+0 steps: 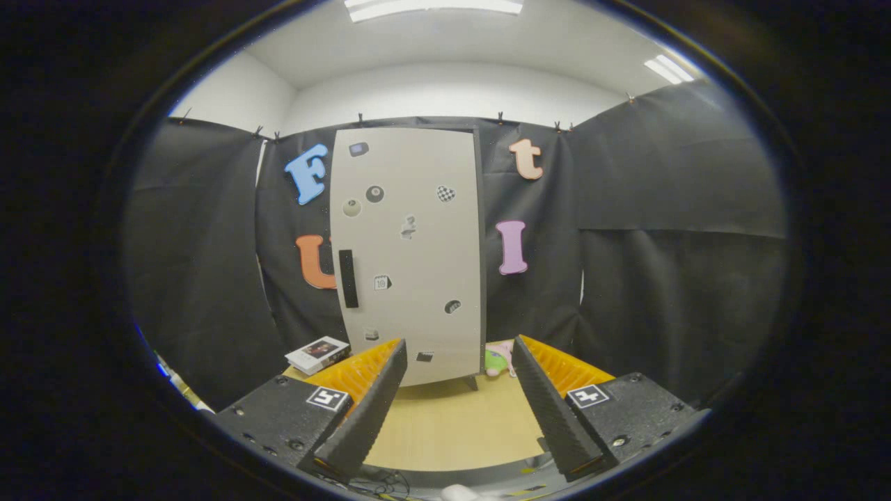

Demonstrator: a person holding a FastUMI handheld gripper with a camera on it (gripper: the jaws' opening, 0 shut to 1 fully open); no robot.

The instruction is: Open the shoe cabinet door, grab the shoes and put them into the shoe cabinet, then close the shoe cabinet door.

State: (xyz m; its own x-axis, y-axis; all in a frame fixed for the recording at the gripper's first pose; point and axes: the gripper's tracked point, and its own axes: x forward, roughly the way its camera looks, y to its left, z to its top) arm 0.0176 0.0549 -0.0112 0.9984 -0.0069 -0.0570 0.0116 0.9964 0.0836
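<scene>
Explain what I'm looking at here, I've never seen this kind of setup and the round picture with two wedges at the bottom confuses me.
The picture comes from a fisheye camera that rides on a handheld two-finger gripper and looks forward along its fingers, so the round, bent look is just the lens. The two ridged wedges at the bottom are those fingers; they stand apart, open, with nothing between them. Beyond them stands a pale shoe cabinet on a wooden floor, its door shut. The dark vertical bar near the door's left edge is the handle, and small stickers dot the door. Left of the cabinet's foot lies a small white box. Right of it, a pink and green soft item peeks out; I cannot tell what it is. Black cloth forms the booth's walls.
</scene>
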